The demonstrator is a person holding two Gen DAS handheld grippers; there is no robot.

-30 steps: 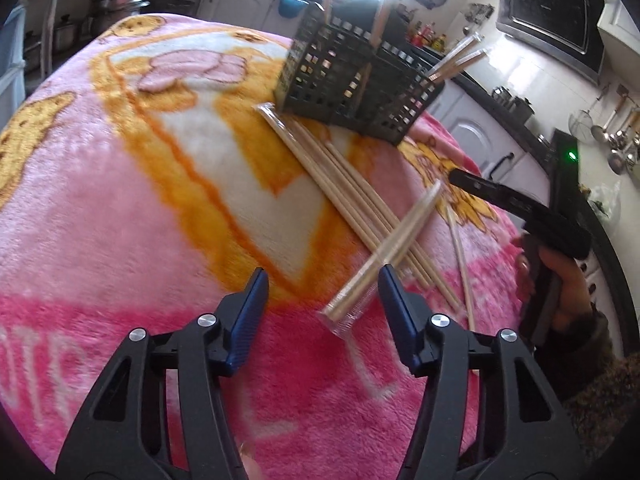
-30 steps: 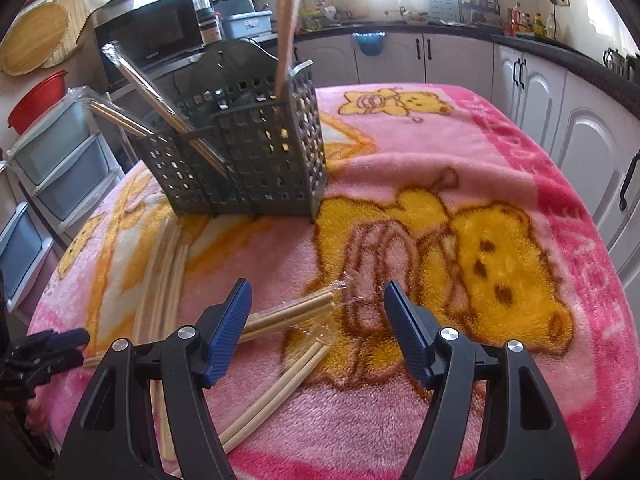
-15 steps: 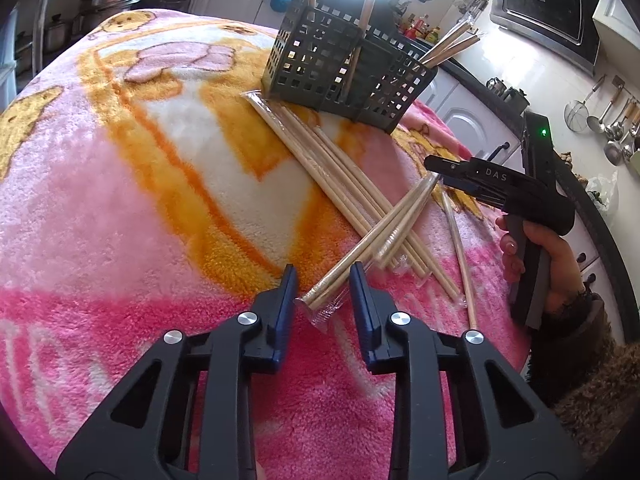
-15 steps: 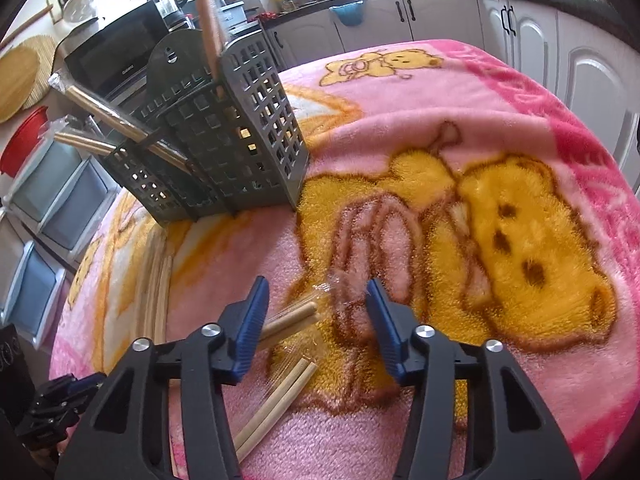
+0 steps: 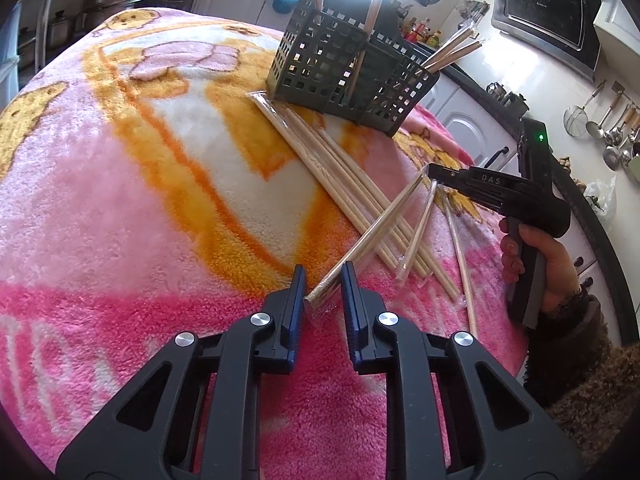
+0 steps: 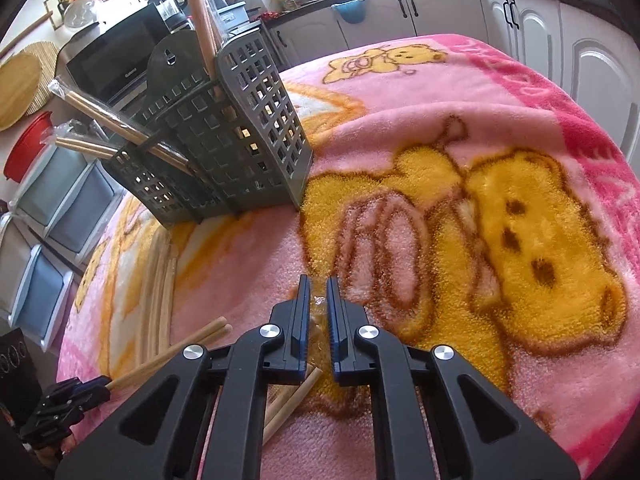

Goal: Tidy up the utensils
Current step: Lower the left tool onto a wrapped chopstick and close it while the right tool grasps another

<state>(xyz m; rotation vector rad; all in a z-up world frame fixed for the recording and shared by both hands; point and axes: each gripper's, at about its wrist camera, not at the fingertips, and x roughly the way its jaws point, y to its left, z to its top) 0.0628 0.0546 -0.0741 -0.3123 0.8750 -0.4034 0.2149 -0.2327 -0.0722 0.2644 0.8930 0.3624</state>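
A dark grey slotted utensil basket (image 5: 352,76) stands on the pink blanket and holds several wrapped chopstick pairs; it also shows in the right wrist view (image 6: 224,140). Several more chopsticks (image 5: 344,168) lie loose in front of it. My left gripper (image 5: 323,278) is shut on the near end of a plastic-wrapped chopstick pair (image 5: 372,236). My right gripper (image 6: 318,292) is shut on the clear wrapper at that pair's far end (image 6: 319,310); it shows in the left wrist view (image 5: 434,170). The pair's near end (image 6: 168,354) runs to the left gripper (image 6: 100,386).
A pink cartoon blanket (image 5: 140,200) covers the round table. Another chopstick pair (image 6: 288,404) lies under my right gripper. White kitchen cabinets (image 6: 560,28), a microwave (image 6: 108,60) and stacked drawers (image 6: 48,216) surround the table.
Both grippers have closed from wide open, the left on the wrapped chopstick pair's near end and the right on its wrapper end. The pair has lifted slightly off the pile.
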